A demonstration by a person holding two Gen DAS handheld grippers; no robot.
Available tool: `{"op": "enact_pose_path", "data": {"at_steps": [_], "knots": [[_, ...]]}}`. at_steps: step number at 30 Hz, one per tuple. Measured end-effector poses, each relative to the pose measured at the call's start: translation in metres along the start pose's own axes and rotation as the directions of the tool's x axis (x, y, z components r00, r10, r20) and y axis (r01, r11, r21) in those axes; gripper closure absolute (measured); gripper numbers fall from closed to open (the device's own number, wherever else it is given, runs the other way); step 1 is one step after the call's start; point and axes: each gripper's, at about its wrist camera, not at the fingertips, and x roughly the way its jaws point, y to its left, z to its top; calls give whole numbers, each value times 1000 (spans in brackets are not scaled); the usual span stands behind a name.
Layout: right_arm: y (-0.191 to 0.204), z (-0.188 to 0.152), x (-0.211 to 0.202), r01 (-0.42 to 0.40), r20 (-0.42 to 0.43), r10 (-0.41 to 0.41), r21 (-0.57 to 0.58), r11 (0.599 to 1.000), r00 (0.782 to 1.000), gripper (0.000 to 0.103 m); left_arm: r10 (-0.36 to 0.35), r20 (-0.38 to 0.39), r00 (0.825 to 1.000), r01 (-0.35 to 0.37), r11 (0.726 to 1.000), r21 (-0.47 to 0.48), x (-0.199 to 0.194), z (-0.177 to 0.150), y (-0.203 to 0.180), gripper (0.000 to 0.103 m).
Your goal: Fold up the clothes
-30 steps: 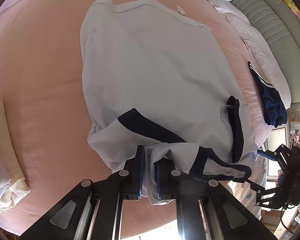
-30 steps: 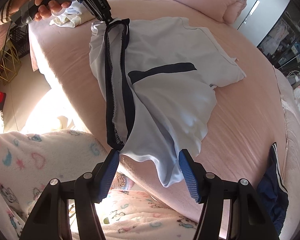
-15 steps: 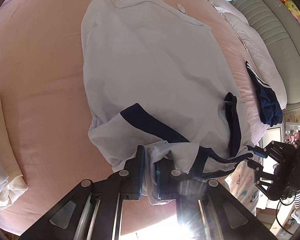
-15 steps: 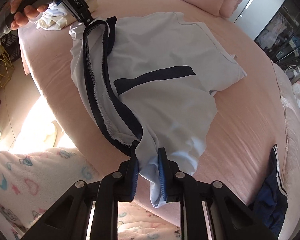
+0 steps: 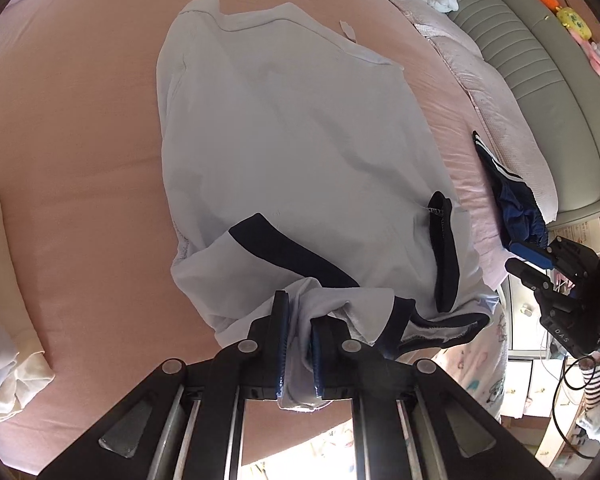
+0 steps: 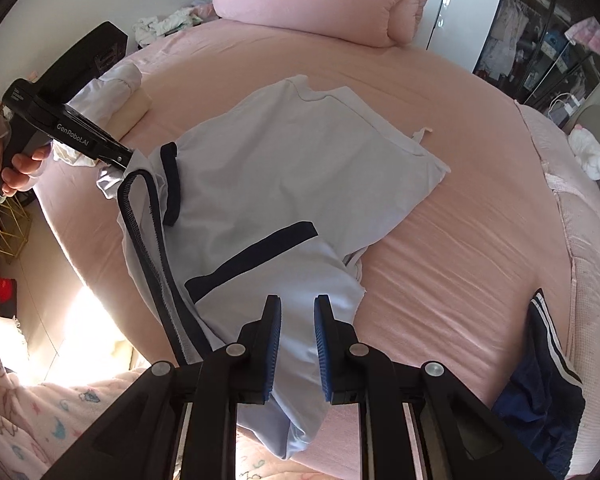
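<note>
A pale blue T-shirt (image 5: pixel 292 152) with navy bands lies spread on the pink bed (image 5: pixel 80 120), collar at the far end. My left gripper (image 5: pixel 300 312) is shut on a bunched corner of its near hem. From the right wrist view (image 6: pixel 300 168) the same shirt shows, with the left gripper (image 6: pixel 126 158) pinching that corner in a person's hand. The right gripper (image 6: pixel 298 308) is shut on the other near corner, and cloth hangs down between its blue pads. The navy-trimmed hem stretches between the two grippers. At the right edge of the left wrist view, the right gripper (image 5: pixel 520 260) is visible.
Navy shorts with white stripes (image 6: pixel 540 380) lie crumpled at the bed's right edge. A rolled pink quilt (image 6: pixel 320 0) sits at the far end. Folded pale clothes (image 5: pixel 4 300) rest at the left. A grey padded headboard (image 5: pixel 540 80) curves along the right. Pink patterned pyjamas (image 6: pixel 40 420) are close below.
The right gripper's jaws closed on the shirt's near corner and lifted it, drawing the hem taut. The left gripper kept its grip and stayed put.
</note>
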Motion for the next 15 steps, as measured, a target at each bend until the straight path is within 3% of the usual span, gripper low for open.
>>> {"op": "enact_pose_path", "data": {"at_steps": [2,5,15], "knots": [[2,-5,-4,-38,-18,37,-11,999,999,82,2,-2,1000,-2,1000,-7,1,0,2,94],[7,-23,-7,-43,-35,42,-13,999,998,44,-45,-8,999,45,998,-44,1,2,6,94],[30,-71,7,-24,-48,20,-84,996,999,37,-17,-62,998,14,998,-54,-1,5,5,94]]}}
